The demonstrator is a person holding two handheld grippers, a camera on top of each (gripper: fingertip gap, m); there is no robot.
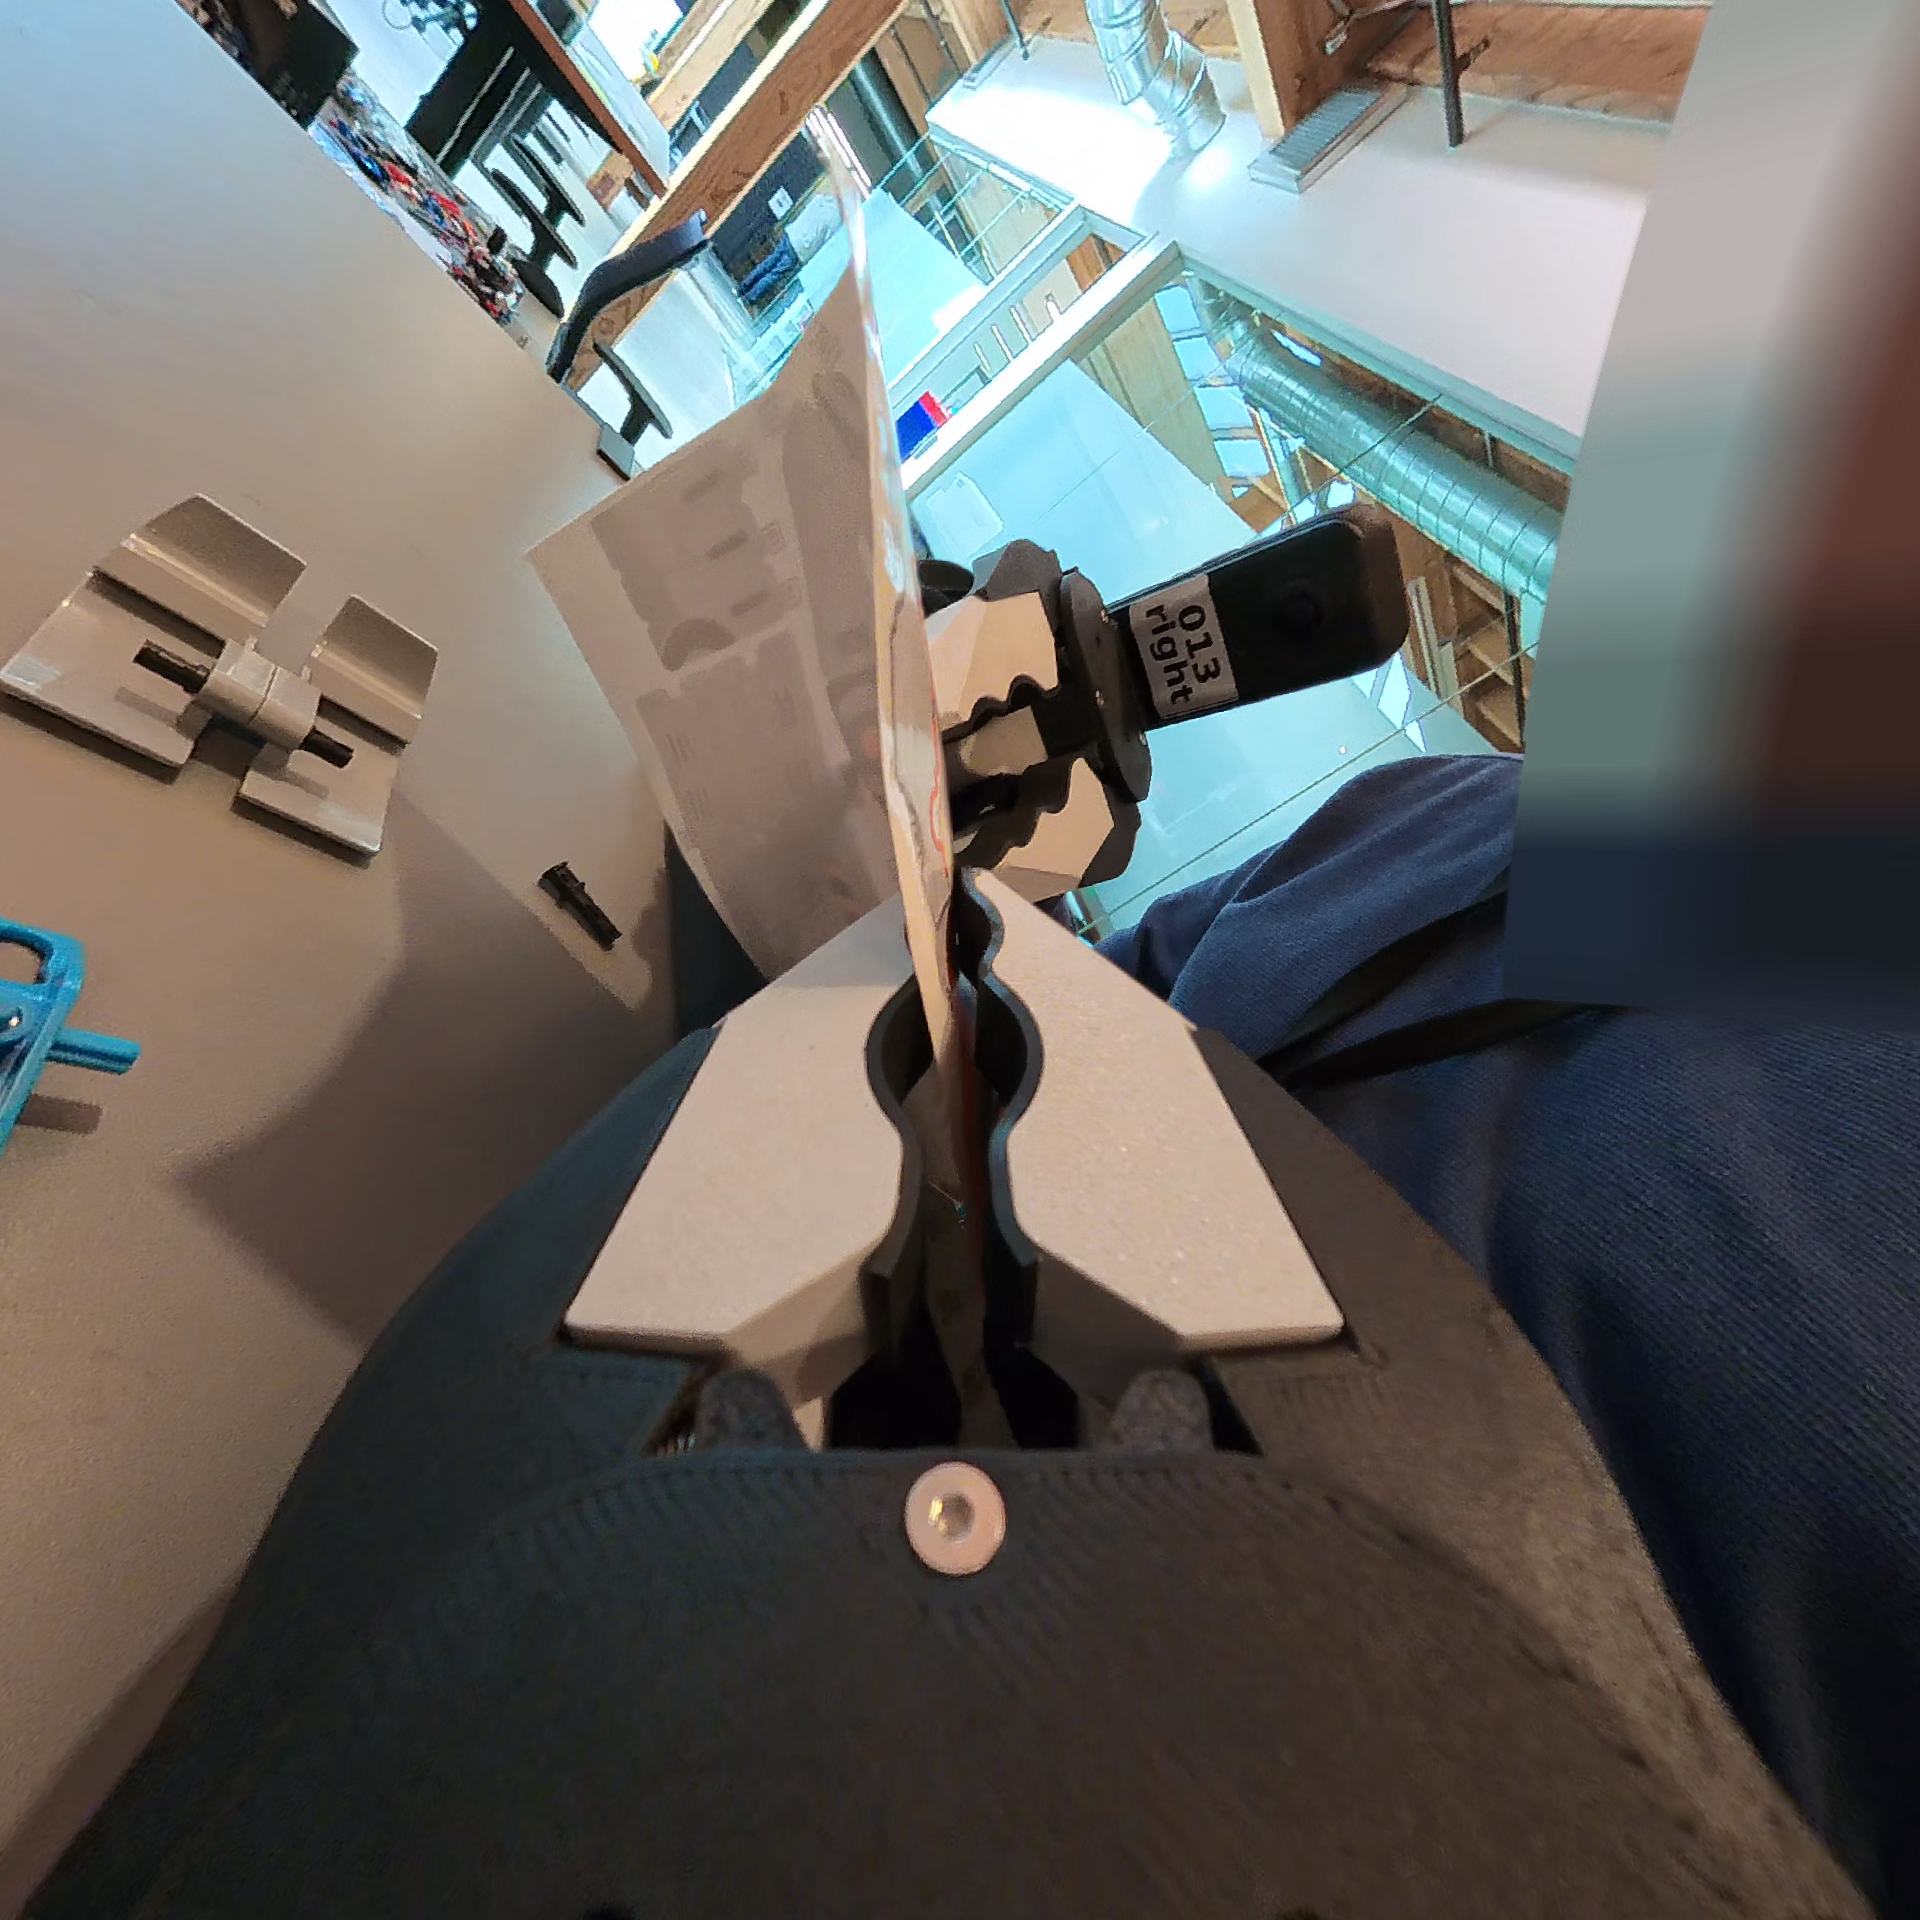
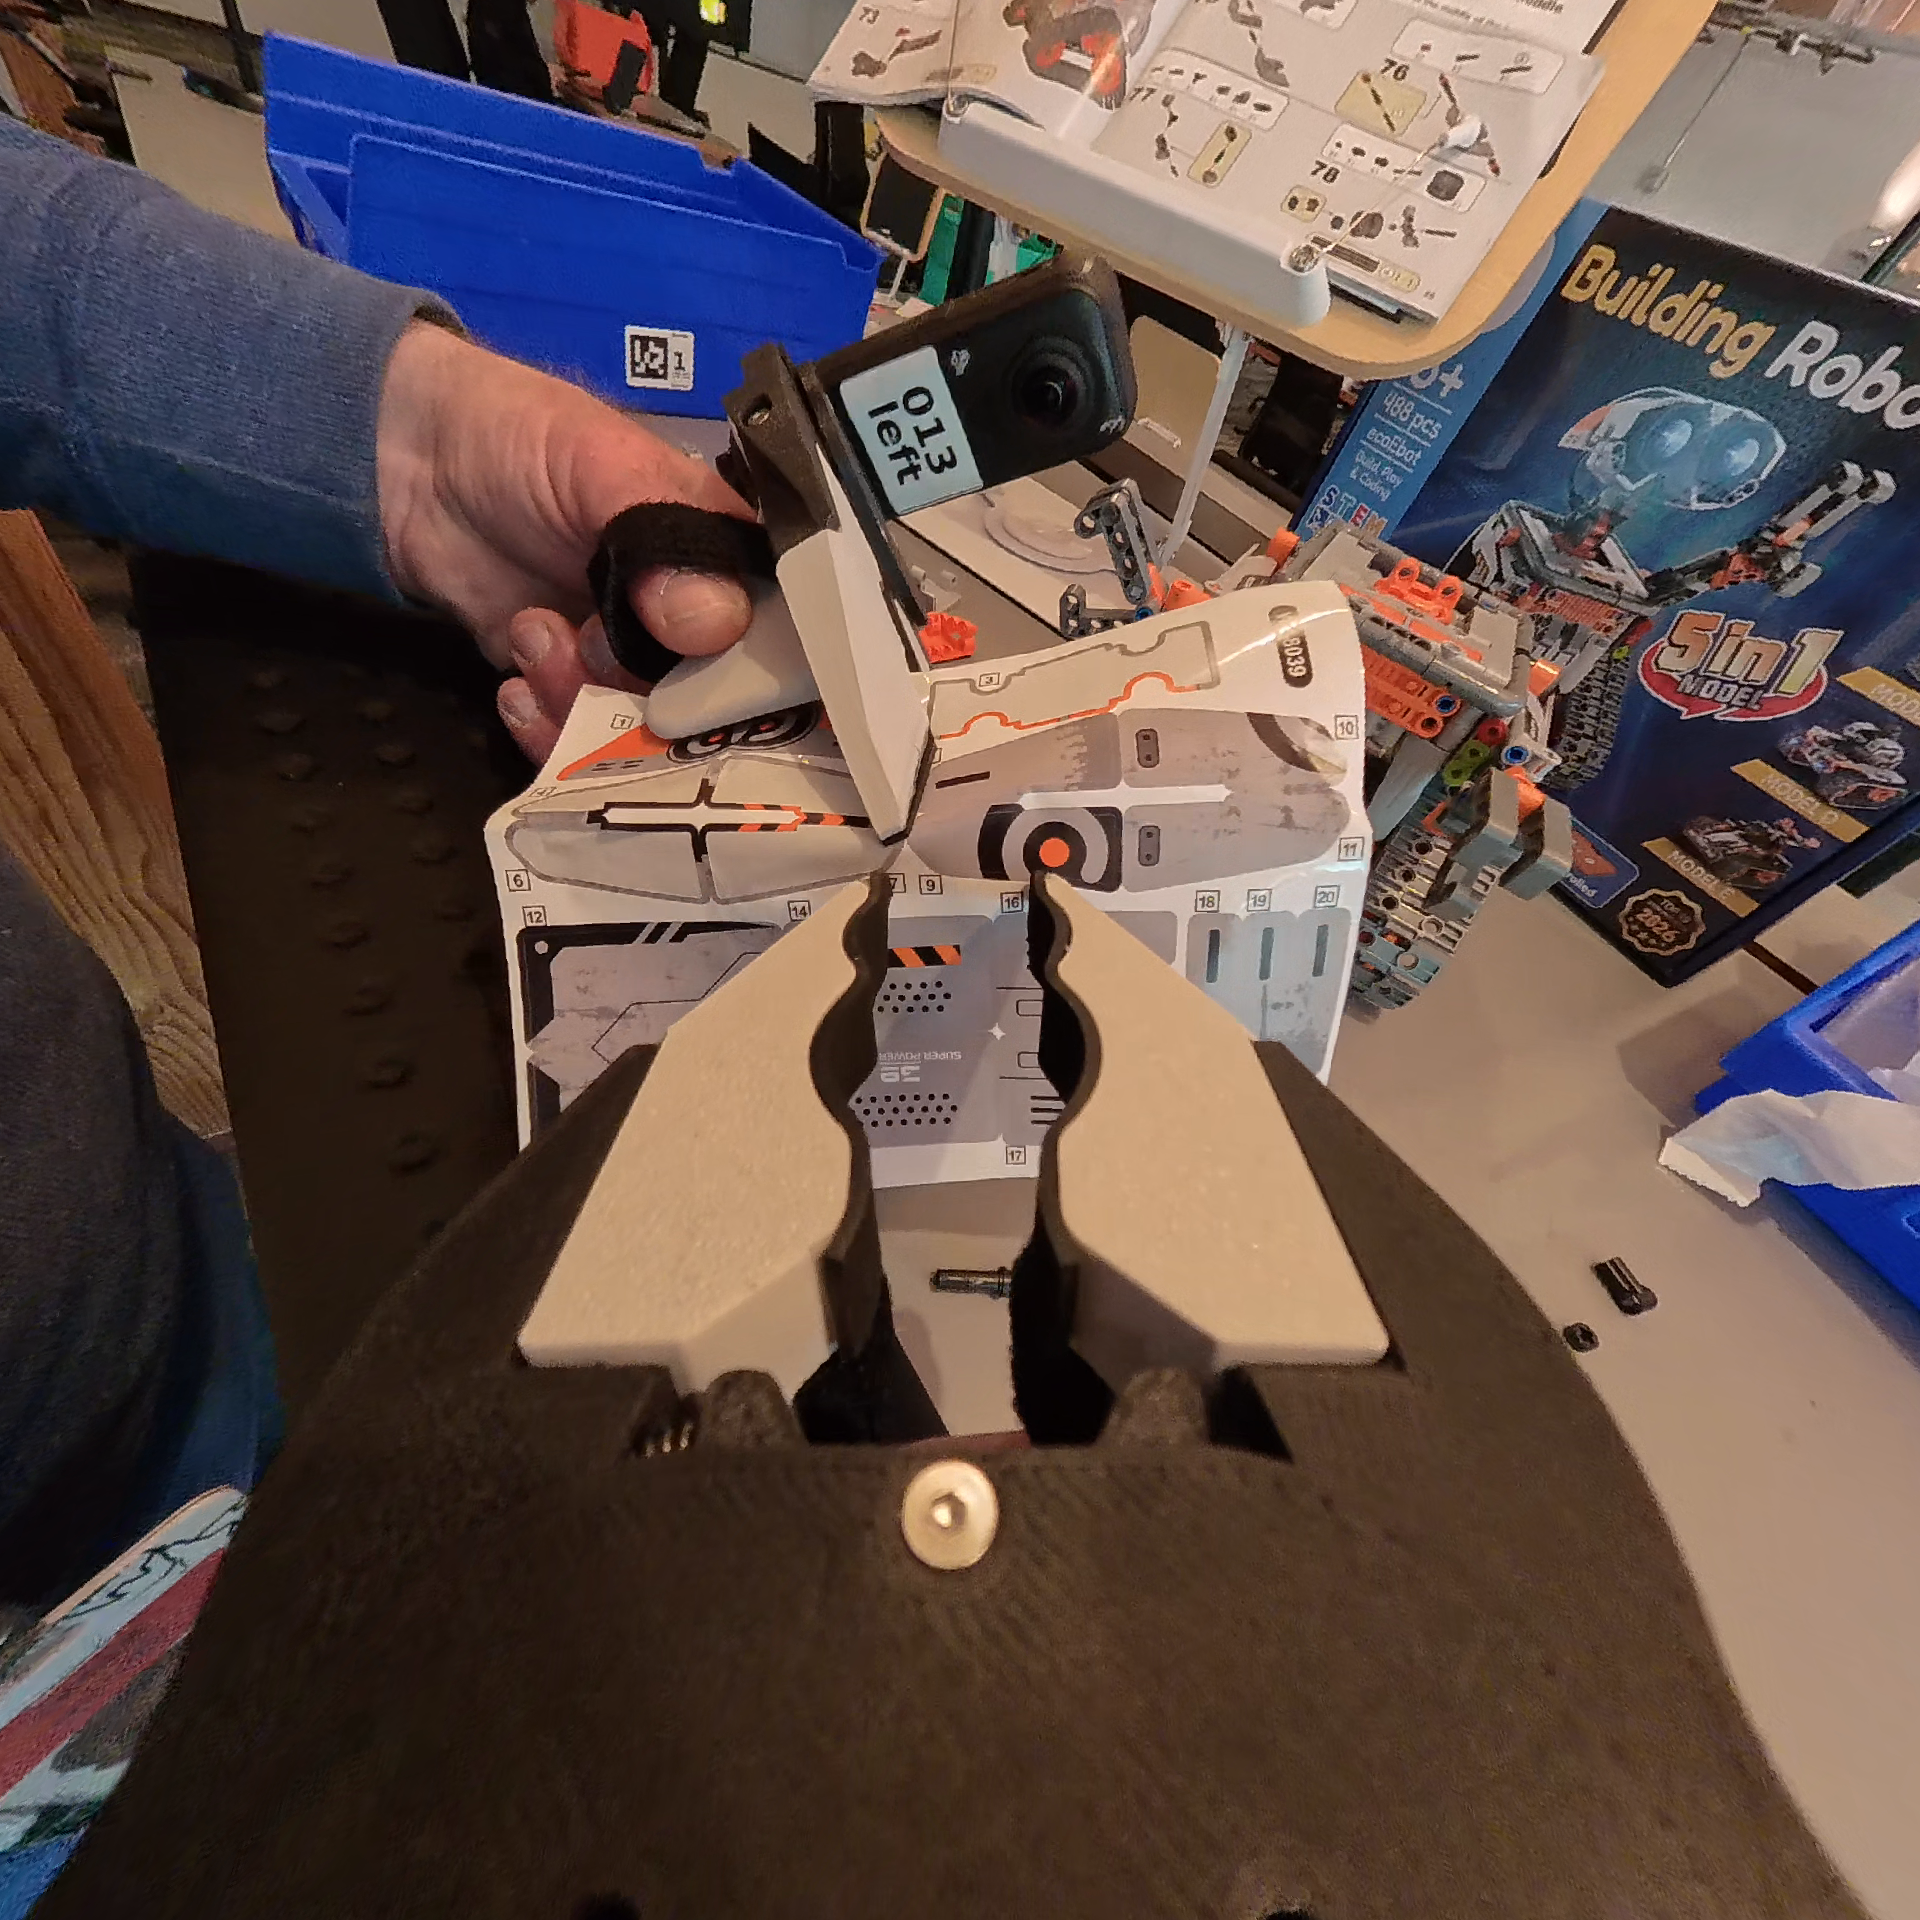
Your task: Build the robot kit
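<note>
One sticker sheet (image 2: 935, 831) stands on edge above the grey table (image 2: 1507, 1195), and two grippers attend it. The left gripper (image 1: 961, 935) has its fingers clenched on the sheet's edge, the paper running down between them; the right gripper (image 2: 961, 894) has its fingers parted with nothing between them, tips just short of the sheet's printed face. The right wrist view alone shows the person's hand (image 2: 540, 520) on the left gripper, one half-built orange-and-grey robot model (image 2: 1455, 748), one printed box (image 2: 1714, 582) behind it, an open instruction booklet (image 2: 1247, 114) on a stand, two blue bins and three small black pins on the table. The left wrist view alone shows one grey hinged piece (image 1: 229, 665), a teal part (image 1: 42, 1018) at the frame edge, and one black pin (image 1: 580, 900) by the table edge.
</note>
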